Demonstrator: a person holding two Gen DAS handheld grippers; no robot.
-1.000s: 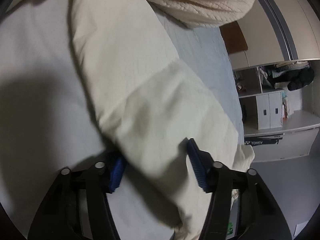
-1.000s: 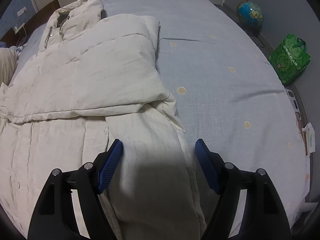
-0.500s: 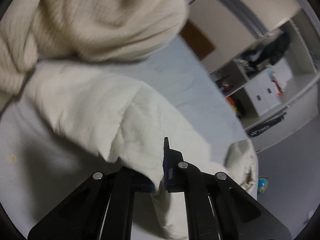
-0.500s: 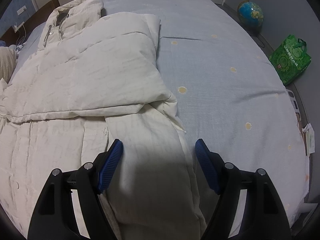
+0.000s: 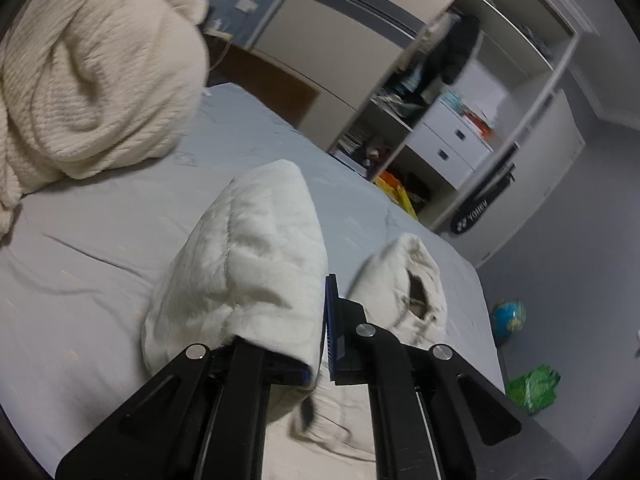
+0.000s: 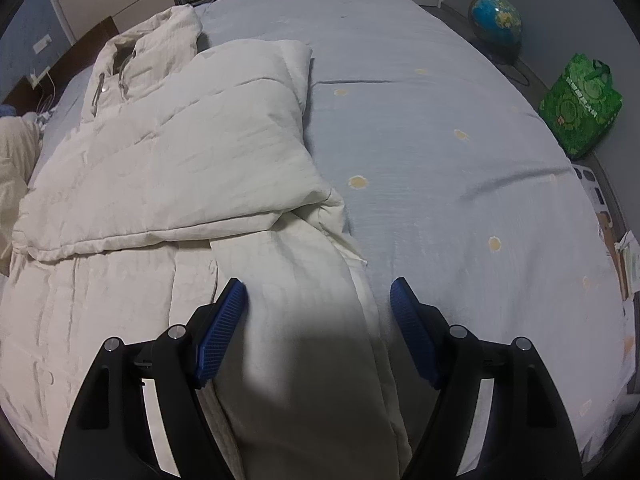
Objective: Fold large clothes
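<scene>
Left wrist view: my left tool (image 5: 320, 340) is clamped tight on a fold of the cream jacket (image 5: 256, 264), and the padded cloth bulges up from the jaws through the middle of the frame. Only the blue pad (image 5: 330, 328) on the right side shows; the other is buried under fabric. To the right of the tool I see the jacket's collar (image 5: 412, 280), with its dark opening facing me. The rest of the jacket lies at the lower middle, on the bed (image 5: 100, 288). A knitted cream blanket (image 5: 88, 80) fills the upper left, heaped on the bed. Open shelves (image 5: 440, 128) with white drawers stand at upper right, a globe (image 5: 508, 318) and a green bag (image 5: 534, 388) on the floor at lower right.

Right wrist view: the jacket (image 6: 180, 168) spreads over the left half of the frame, hood (image 6: 148, 52) at upper left, one panel folded across the body. My right tool (image 6: 318, 322) stands wide, both blue pads clear, with a long strip of the jacket running between them toward the bottom of the frame; I cannot tell whether the pads touch it. The bed's (image 6: 460, 160) pale blue cover with yellow dots takes the right half. The globe (image 6: 496, 20) and green bag (image 6: 580, 108) sit at upper right.
</scene>
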